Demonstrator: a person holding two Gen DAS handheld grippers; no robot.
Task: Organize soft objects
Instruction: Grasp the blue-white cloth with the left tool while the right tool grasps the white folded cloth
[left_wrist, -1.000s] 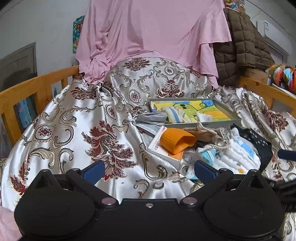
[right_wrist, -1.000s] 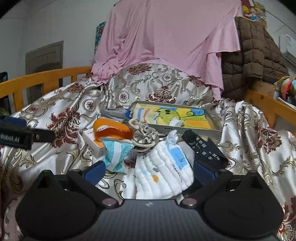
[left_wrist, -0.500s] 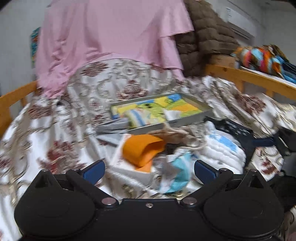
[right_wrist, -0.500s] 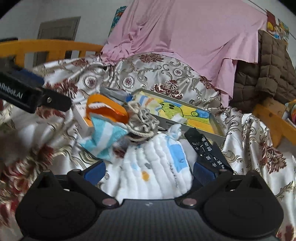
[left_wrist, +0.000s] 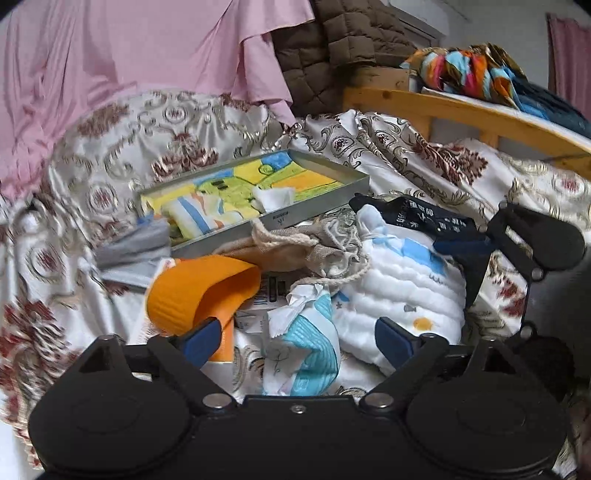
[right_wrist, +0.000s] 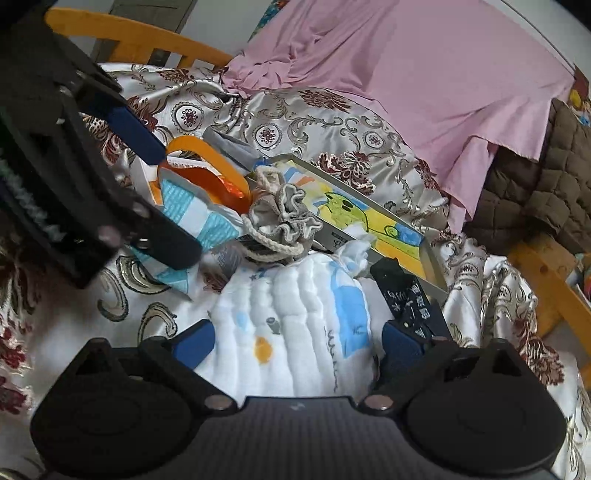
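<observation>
A heap of soft things lies on the satin bedcover. My left gripper (left_wrist: 299, 343) hangs low over its near edge, jaws closing, with a teal-striped white cloth (left_wrist: 310, 350) between the pads and untouched. An orange pouch (left_wrist: 195, 291) lies by its left pad. My right gripper (right_wrist: 297, 345) straddles a white quilted cloth (right_wrist: 295, 317) with a blue patch, jaws closing, pads not pressing on it. A beige drawstring bag (right_wrist: 284, 218) and a black printed band (right_wrist: 410, 302) lie beside the cloth. The left gripper's fingers (right_wrist: 162, 240) reach in from the upper left.
A grey tray (left_wrist: 317, 210) lined with a bright drawing holds a striped cloth and sits behind the heap. A grey cloth (left_wrist: 133, 251) lies to its left. Pink sheet (left_wrist: 147, 55) and brown quilt (left_wrist: 332, 48) hang behind. Wooden bed rails (left_wrist: 461, 110) run along the sides.
Both grippers have come down and closer to the heap and rolled. The left one swung right from bare bedcover over the striped cloth. Both pairs of jaws have narrowed slightly.
</observation>
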